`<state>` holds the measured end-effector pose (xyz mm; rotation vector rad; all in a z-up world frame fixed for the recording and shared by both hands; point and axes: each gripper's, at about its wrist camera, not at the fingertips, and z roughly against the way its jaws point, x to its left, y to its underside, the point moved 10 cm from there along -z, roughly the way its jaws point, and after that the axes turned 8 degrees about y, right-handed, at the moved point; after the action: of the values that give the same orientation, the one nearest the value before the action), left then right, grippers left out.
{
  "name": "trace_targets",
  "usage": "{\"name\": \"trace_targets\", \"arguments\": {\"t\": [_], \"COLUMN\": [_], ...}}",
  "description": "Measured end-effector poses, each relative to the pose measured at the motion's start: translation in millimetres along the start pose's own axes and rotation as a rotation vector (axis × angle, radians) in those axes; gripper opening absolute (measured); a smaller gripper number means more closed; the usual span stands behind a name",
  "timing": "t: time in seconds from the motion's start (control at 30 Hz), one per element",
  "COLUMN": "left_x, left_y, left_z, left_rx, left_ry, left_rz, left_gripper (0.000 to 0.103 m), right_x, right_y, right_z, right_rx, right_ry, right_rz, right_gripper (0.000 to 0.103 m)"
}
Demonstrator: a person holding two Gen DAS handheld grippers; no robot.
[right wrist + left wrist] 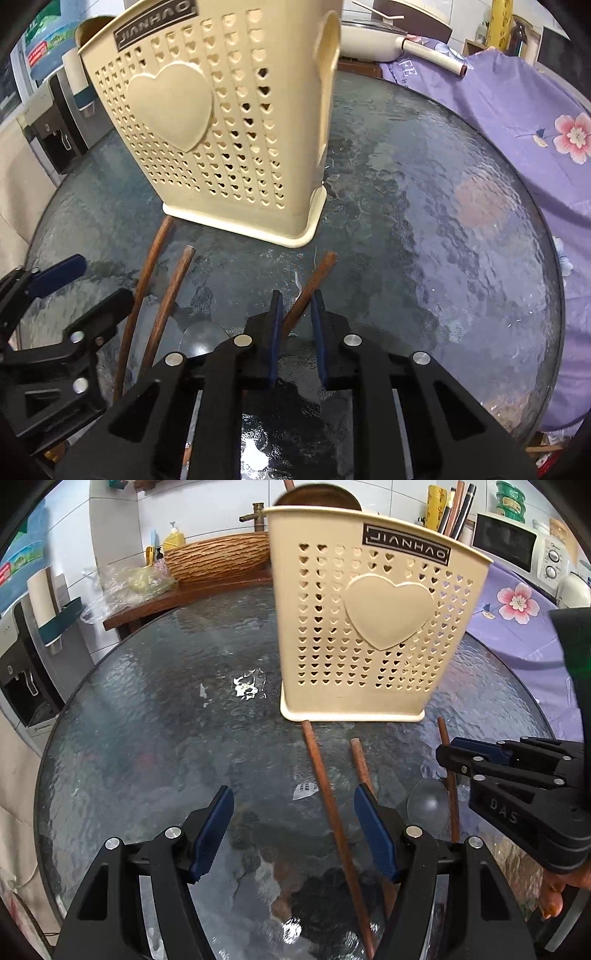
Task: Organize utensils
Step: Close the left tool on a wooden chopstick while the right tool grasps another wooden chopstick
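Right wrist view: right gripper (297,306) narrowed onto a brown chopstick (312,282) on the glass table (443,221). Left gripper (293,812) spread wide over two more chopsticks (325,794). Beyond them stands the beige holder (369,627), upright.

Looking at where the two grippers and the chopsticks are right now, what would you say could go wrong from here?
1. The right gripper closes on one chopstick well back from its tip; the long free end might swing when lifted.
2. The left gripper is open around another chopstick close alongside; the grippers could collide.
3. The tall holder stands just beyond the tips; a nudge may tip it.
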<state>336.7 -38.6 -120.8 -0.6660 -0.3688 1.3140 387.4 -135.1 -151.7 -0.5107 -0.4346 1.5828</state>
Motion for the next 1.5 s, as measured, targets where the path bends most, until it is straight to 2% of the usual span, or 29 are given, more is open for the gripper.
{"name": "trace_targets", "arguments": {"t": [0.03, 0.17, 0.3, 0.53, 0.63, 0.73, 0.8, 0.83, 1.17, 1.5], "left_x": [-0.6, -2.1, -5.0, -10.7, -14.2, -15.2, -13.9, -12.7, 2.2, 6.0], "left_y": [-0.7, -2.2, -6.2, -10.4, -12.7, -14.2, -14.7, -16.0, -17.4, -20.2], "left_z": [-3.3, -13.8, -23.9, -30.9, -33.2, -34.1, -33.9, -34.4, -33.8, -11.6], "left_rx": [0.008, 0.043, 0.065, 0.084, 0.086, 0.081, 0.074, 0.072, 0.048, -0.006], "left_ry": [-0.001, 0.024, 0.031, 0.004, -0.007, -0.012, -0.016, -0.010, 0.023, 0.036], "left_rz": [0.000, 0.031, 0.041, 0.023, 0.007, 0.010, 0.022, 0.029, 0.079, 0.097], "left_gripper": [0.066, 0.053, 0.048, 0.042, 0.034, 0.022, 0.011, 0.009, 0.007, 0.007], "right_x": [-3.1, -8.9, -15.9, -17.4, -12.5, -8.4, -7.5, -7.8, -17.4, -26.3], "right_y": [-1.4, -3.1, -6.1, -6.6, -4.8, -3.7, -3.8, -3.9, -3.6, 0.1], "right_z": [-1.6, -3.2, -5.7, -5.5, -4.3, -3.3, -2.9, -2.7, -0.5, 9.1], "right_rx": [0.002, 0.010, 0.026, 0.014, 0.007, 0.004, 0.002, 0.001, 0.000, -0.012], "right_ry": [-0.007, -0.043, -0.085, -0.086, -0.080, -0.079, -0.082, -0.083, -0.119, -0.154], "right_rz": [-0.004, -0.034, -0.072, -0.064, -0.053, -0.052, -0.058, -0.060, -0.114, -0.150], "right_gripper": [0.015, 0.013, 0.012, 0.011, 0.010, 0.010, 0.010, 0.010, 0.009, 0.008]}}
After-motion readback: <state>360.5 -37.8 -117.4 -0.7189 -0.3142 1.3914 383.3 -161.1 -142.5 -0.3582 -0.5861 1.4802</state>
